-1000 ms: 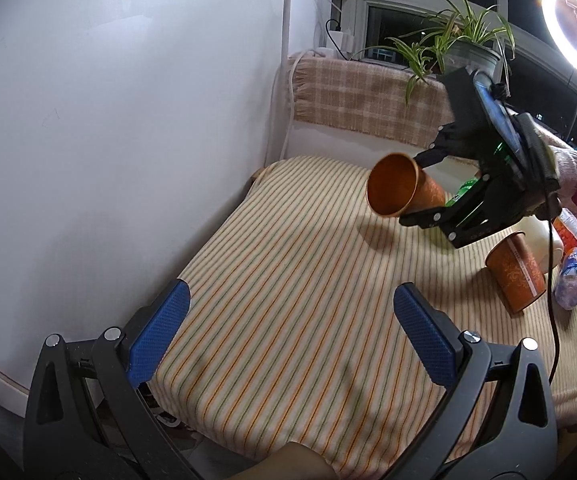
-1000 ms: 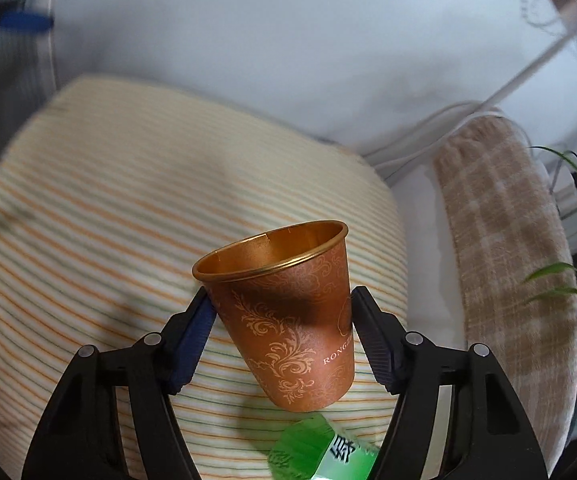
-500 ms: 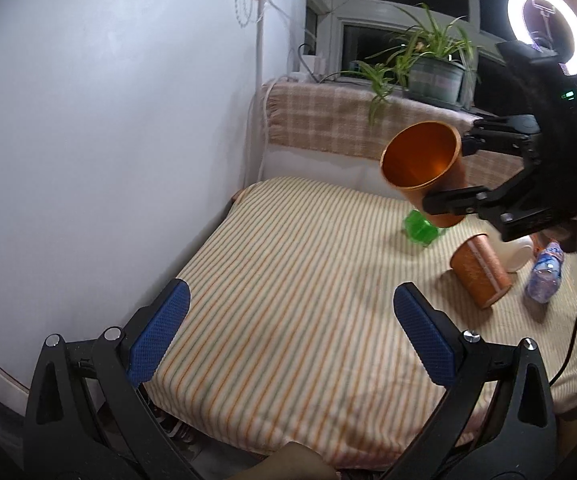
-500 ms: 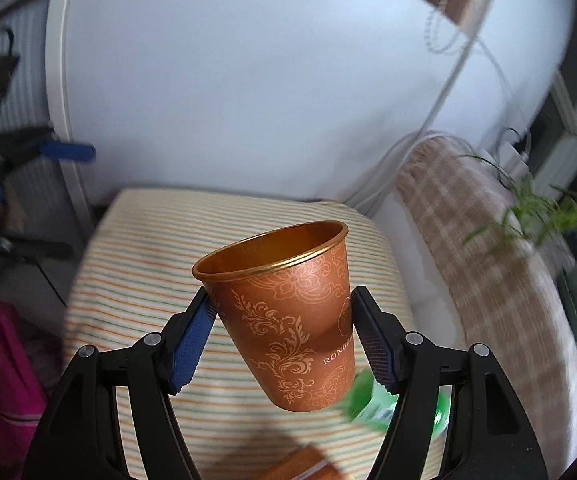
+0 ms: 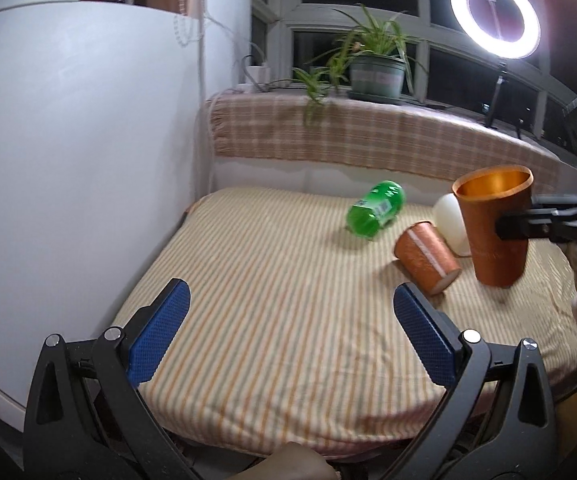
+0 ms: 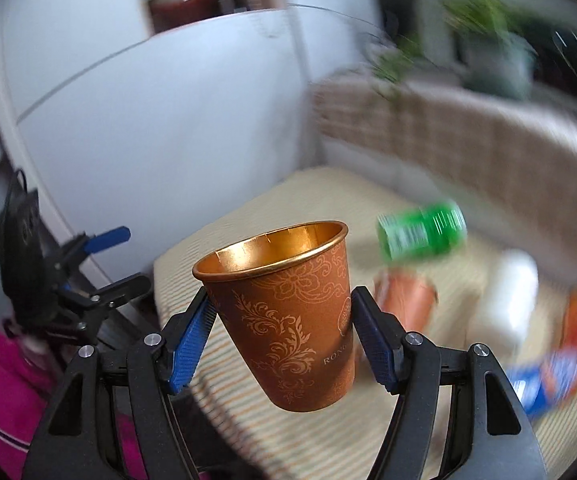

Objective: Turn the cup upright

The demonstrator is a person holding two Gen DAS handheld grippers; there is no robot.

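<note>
My right gripper is shut on a copper-coloured paper cup with a gold inside. The cup is nearly upright, mouth up. In the left wrist view the same cup is at the right, held by the right gripper's fingers, its base just above or touching the striped cloth. A second copper cup lies on its side just left of it. My left gripper is open and empty over the near part of the cloth.
A green bottle lies on its side behind the cups, beside a white round object. A white wall stands at the left. A checked ledge with a potted plant and a ring light lies behind.
The right gripper has turned the cup from tilted sideways to nearly upright and brought it down to the right, close to the cloth beside the lying cup. The left gripper stays open.
</note>
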